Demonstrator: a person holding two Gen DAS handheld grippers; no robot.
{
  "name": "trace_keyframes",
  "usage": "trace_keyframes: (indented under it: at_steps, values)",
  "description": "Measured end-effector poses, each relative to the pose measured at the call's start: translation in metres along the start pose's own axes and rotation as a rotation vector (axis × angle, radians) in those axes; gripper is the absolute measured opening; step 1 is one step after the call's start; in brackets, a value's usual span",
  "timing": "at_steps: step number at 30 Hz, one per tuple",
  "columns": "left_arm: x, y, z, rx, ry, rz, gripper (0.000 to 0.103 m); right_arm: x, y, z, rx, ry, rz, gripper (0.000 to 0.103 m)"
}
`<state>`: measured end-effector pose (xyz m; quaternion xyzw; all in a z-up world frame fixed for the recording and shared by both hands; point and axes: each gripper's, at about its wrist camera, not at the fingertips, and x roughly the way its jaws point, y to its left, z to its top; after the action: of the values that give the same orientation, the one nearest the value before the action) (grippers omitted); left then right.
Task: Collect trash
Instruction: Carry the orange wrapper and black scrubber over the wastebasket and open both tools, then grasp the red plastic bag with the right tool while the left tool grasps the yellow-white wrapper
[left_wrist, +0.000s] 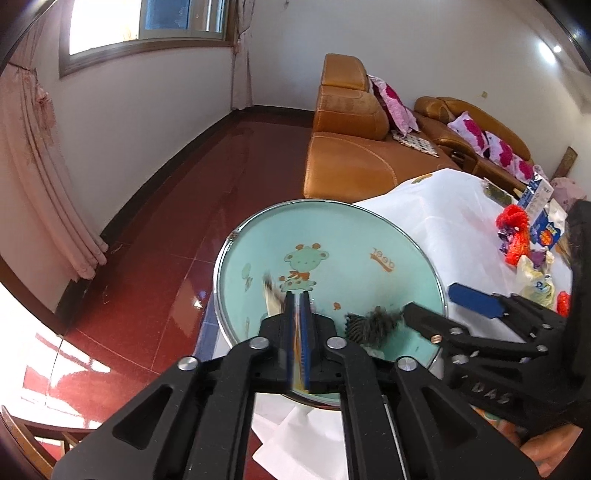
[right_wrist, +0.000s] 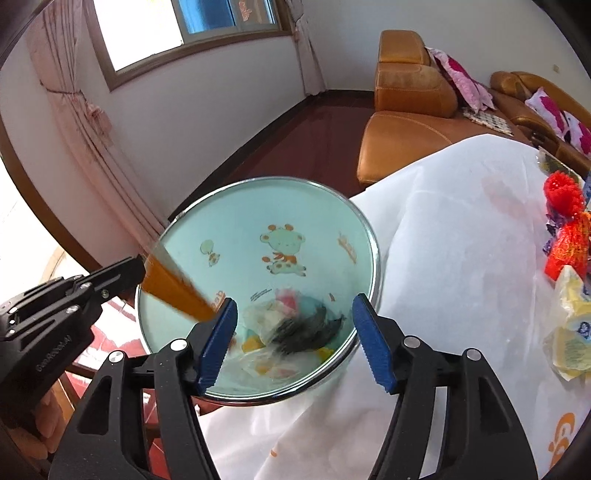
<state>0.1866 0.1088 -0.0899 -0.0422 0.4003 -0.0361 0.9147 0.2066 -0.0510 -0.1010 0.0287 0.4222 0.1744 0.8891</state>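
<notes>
A round teal basin (left_wrist: 332, 236) with a cartoon deer print is held at the table's left edge; it also shows in the right wrist view (right_wrist: 258, 206). My left gripper (left_wrist: 297, 295) is shut on the basin's near rim. My right gripper (right_wrist: 293, 314) is open and empty just above the basin, over a dark bristly scrap (right_wrist: 310, 330) and a clear wrapper (right_wrist: 266, 317) lying inside. The scrap also shows in the left wrist view (left_wrist: 373, 325), beside the right gripper's fingers (left_wrist: 476, 299). More trash lies on the table: red netting (left_wrist: 515, 232), a yellow-white wrapper (right_wrist: 570, 328).
The table wears a white cloth (right_wrist: 461, 258). A blue carton (left_wrist: 543, 218) stands among the trash at the right. An orange leather sofa (left_wrist: 351, 147) with pink cushions stands beyond. Red tiled floor (left_wrist: 166, 240) lies to the left, with pink curtains (left_wrist: 33, 184) along the wall.
</notes>
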Motion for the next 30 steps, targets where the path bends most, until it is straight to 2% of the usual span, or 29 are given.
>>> trace_keyframes:
  at_steps: [1,3,5,7,12,14,15,20,23,27,30]
  values:
    - [0.000,0.000,0.000,-0.006,-0.002,0.014,0.020,-0.003,-0.002,0.000,0.007,-0.009,-0.007,0.065]
    - [-0.002,0.001,0.000,-0.011,-0.008,0.038,0.046,-0.012,-0.006,0.001,0.022,-0.034,-0.021,0.065]
    - [-0.005,0.000,0.000,-0.016,-0.013,0.058,0.054,-0.022,-0.010,0.000,0.031,-0.062,-0.035,0.066]
    - [-0.006,-0.002,0.000,-0.017,-0.017,0.068,0.056,-0.036,-0.016,-0.003,0.048,-0.110,-0.060,0.070]
    - [-0.009,-0.011,0.000,-0.002,-0.032,0.103,0.068,-0.069,-0.038,-0.012,0.100,-0.203,-0.098,0.080]
    - [-0.011,-0.015,0.001,-0.004,-0.039,0.106,0.073,-0.079,-0.048,-0.015,0.122,-0.225,-0.119,0.080]
    - [-0.012,-0.016,0.001,-0.007,-0.043,0.106,0.078,-0.082,-0.053,-0.017,0.131,-0.230,-0.128,0.080]
    - [-0.018,-0.031,0.002,0.002,-0.061,0.098,0.081,-0.095,-0.077,-0.027,0.173,-0.227,-0.188,0.080]
    - [-0.023,-0.042,0.002,0.004,-0.075,0.106,0.092,-0.101,-0.088,-0.034,0.189,-0.224,-0.217,0.080]
    - [-0.025,-0.055,0.001,0.011,-0.070,0.075,0.094,-0.115,-0.108,-0.048,0.239,-0.228,-0.244,0.080]
    - [-0.023,-0.075,-0.003,0.062,-0.062,0.046,0.094,-0.127,-0.123,-0.059,0.275,-0.230,-0.284,0.080]
